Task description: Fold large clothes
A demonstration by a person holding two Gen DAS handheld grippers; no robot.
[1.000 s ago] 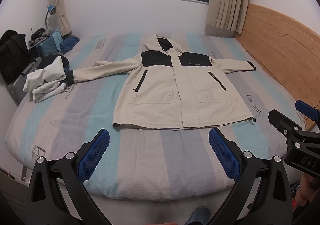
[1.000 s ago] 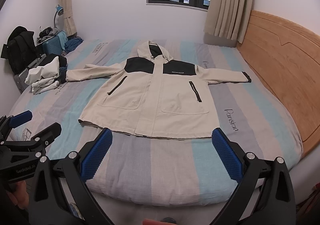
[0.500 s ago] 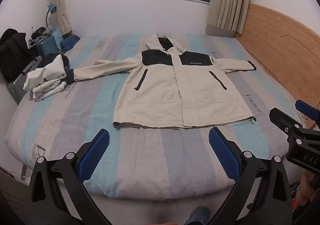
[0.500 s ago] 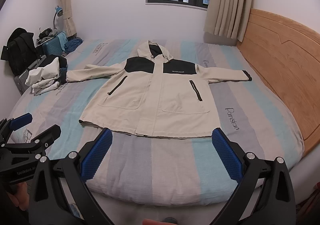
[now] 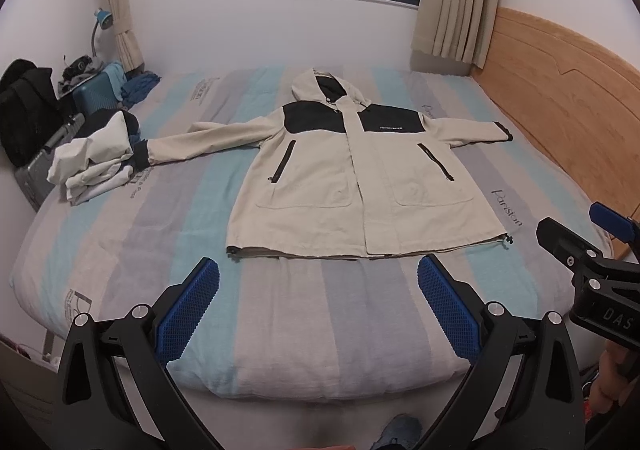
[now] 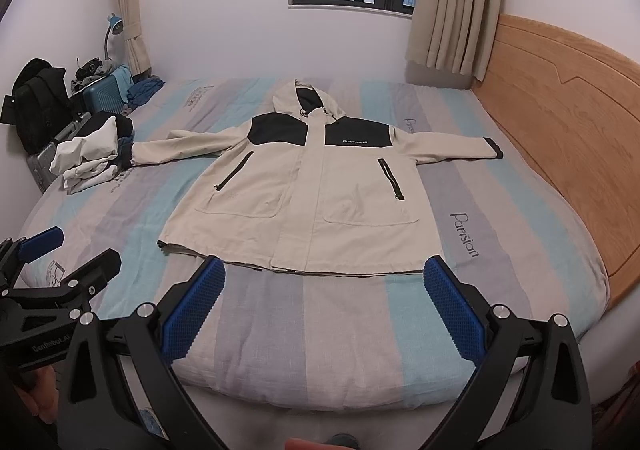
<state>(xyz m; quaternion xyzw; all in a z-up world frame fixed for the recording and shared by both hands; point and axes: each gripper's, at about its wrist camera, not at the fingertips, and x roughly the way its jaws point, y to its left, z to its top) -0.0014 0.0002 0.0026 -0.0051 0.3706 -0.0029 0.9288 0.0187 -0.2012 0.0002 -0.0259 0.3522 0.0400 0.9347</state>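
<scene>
A cream hooded jacket (image 5: 352,186) (image 6: 308,202) with black shoulder panels lies flat and face up on the striped bed (image 5: 168,234), sleeves spread to both sides, hood toward the far wall. My left gripper (image 5: 318,302) hangs open in front of the bed's near edge, just short of the jacket's hem, with nothing between its blue pads. Likewise my right gripper (image 6: 324,302) stands open and empty before the hem. In each wrist view the other gripper shows at the frame's side, held by a hand.
A pile of folded white and dark clothes (image 5: 96,158) (image 6: 92,158) sits at the bed's left edge beside the left cuff. Suitcases and a black bag (image 5: 28,114) stand left of the bed. A wooden headboard (image 5: 568,102) runs along the right side.
Both grippers have lifted and edged slightly toward the bed, so the jacket sits a little lower in each view. The jacket has not moved.
</scene>
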